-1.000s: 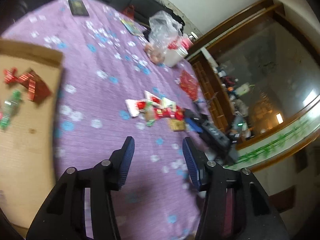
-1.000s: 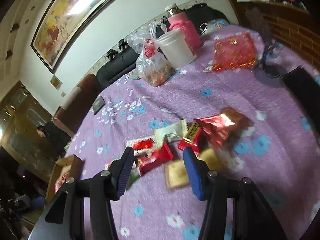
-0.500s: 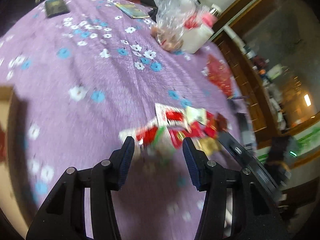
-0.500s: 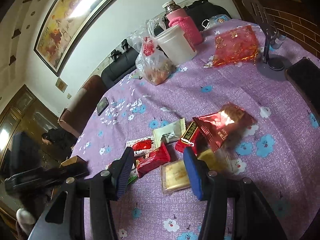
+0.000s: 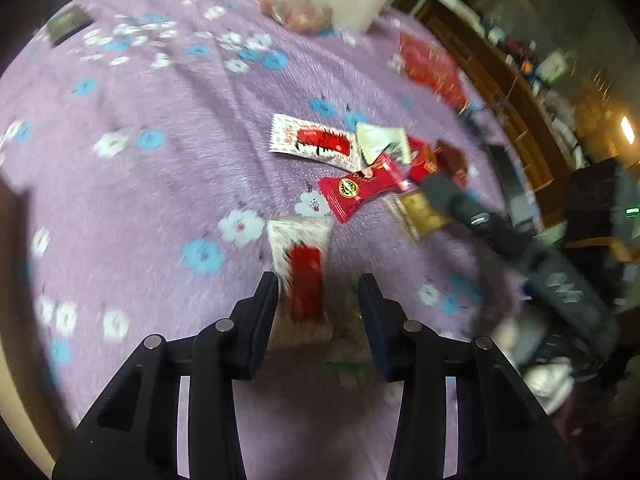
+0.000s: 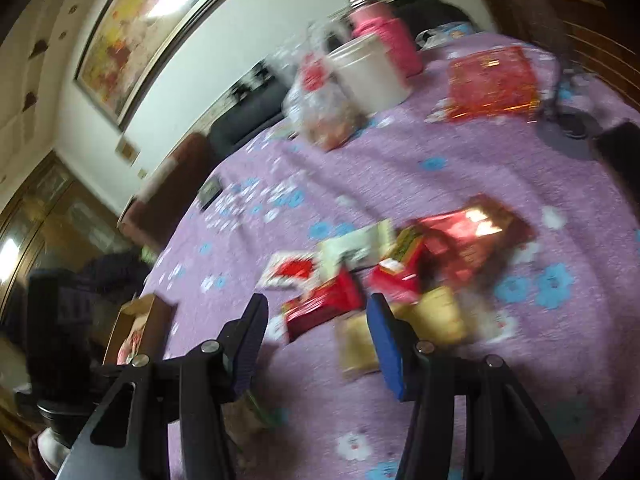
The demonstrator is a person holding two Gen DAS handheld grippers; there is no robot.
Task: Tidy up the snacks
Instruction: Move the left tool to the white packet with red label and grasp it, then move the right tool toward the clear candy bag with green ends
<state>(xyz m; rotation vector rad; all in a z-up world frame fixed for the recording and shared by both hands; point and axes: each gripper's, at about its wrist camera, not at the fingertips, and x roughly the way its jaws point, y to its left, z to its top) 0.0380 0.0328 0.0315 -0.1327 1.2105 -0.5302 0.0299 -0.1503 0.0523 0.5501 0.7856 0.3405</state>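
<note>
Left gripper closing over snack packet on purple tablecloth.

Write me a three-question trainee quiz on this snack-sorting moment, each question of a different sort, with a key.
1. True or false: the left tool has a red-and-white snack packet lying between its fingers.
2. Multiple choice: the cloth under the snacks is A) plain white, B) purple with flowers, C) green checked.
3. Short answer: which container stands beside the pink flask at the far side of the table?

Key
1. True. The left tool's jaws are closing, with the packet on the tablecloth between them and neither pad visibly pressing on it.
2. B.
3. A white tub, with a clear plastic bag of food next to it.
</note>
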